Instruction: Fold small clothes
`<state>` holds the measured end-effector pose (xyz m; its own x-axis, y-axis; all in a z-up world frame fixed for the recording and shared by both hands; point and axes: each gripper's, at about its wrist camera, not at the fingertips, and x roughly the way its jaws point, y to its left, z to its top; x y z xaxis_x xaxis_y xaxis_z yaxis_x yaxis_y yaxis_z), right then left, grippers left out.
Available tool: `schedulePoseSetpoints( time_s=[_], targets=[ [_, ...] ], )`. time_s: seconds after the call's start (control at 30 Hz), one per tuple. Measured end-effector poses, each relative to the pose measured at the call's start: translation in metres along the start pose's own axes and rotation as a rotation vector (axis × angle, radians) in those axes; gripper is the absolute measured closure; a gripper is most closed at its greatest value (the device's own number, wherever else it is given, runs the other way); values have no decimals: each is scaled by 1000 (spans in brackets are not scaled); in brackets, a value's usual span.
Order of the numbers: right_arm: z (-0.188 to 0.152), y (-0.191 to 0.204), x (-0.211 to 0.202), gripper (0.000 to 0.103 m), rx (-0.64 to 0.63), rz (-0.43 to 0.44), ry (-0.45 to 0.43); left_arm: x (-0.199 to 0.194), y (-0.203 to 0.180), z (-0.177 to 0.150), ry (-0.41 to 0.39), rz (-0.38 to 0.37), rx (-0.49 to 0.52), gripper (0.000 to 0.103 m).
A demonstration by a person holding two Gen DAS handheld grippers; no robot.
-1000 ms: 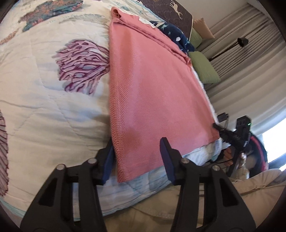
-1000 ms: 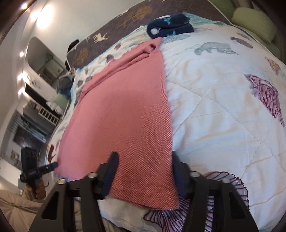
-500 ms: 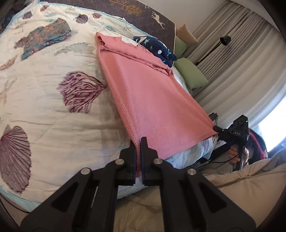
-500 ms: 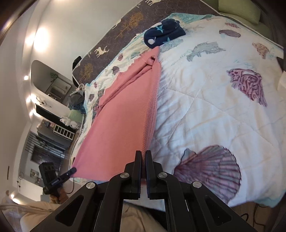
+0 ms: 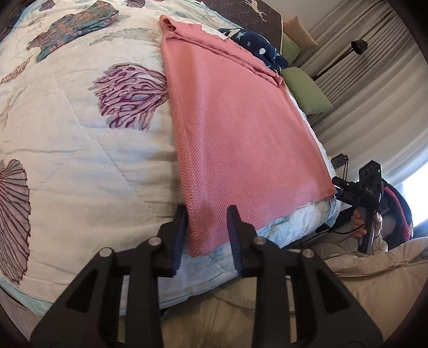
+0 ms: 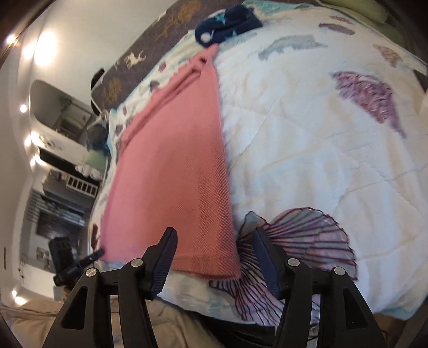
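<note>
- My left tongs were spread, straddling the pink cloth's near corner at lower centre.
- My right tongs were likewise spread, gripping nothing.
- The cloth lay flat on the bed, ready for folding.

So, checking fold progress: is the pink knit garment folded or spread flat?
Folded lengthwise: the pink knit garment lies as a narrow doubled strip, layered edges visible at its near hem.

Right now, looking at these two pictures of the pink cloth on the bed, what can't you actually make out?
- Pink cloth: its underside and layer count, both views; its top face covers them.
- Right gripper, left wrist view: fingertips too small, against the cloth corner.
- Left gripper, right wrist view: small and blurred.
- Navy garment: bunched, type unclear.
- Quilt print: motion-blurred, right wrist view.
</note>
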<state>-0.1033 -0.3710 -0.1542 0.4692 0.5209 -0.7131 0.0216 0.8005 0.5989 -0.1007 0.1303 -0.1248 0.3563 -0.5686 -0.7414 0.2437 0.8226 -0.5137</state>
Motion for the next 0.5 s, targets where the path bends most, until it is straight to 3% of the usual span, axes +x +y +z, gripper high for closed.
schedulePoseSetpoints(
  time_s=[0.03,0.07,0.1,0.13,0.2,0.23,0.3,0.5],
  targets=[
    [0,3,4,51,-16,3,8,1,-3,-1,-6,1,4,73],
    [1,5,6,65,-29,-2,12,1,-4,-2,-10,-4,7,96],
    [2,8,9,96,-39,14,30,2,-6,0,-9,-14,8,97],
    [2,7,10,99,-17,86,44,-4,-9,1,-41,-30,6,98],
    [3,6,-4,99,16,277,-19,-25,-16,7,-131,-85,26,98],
    [6,8,-16,99,23,329,-63,-36,-21,11,-175,-100,36,98],
    [13,14,-35,99,-2,360,-131,-51,-29,21,-232,-111,62,98],
    [32,36,-55,99,-82,366,-194,-74,-45,49,-322,-82,142,98]
  ],
)
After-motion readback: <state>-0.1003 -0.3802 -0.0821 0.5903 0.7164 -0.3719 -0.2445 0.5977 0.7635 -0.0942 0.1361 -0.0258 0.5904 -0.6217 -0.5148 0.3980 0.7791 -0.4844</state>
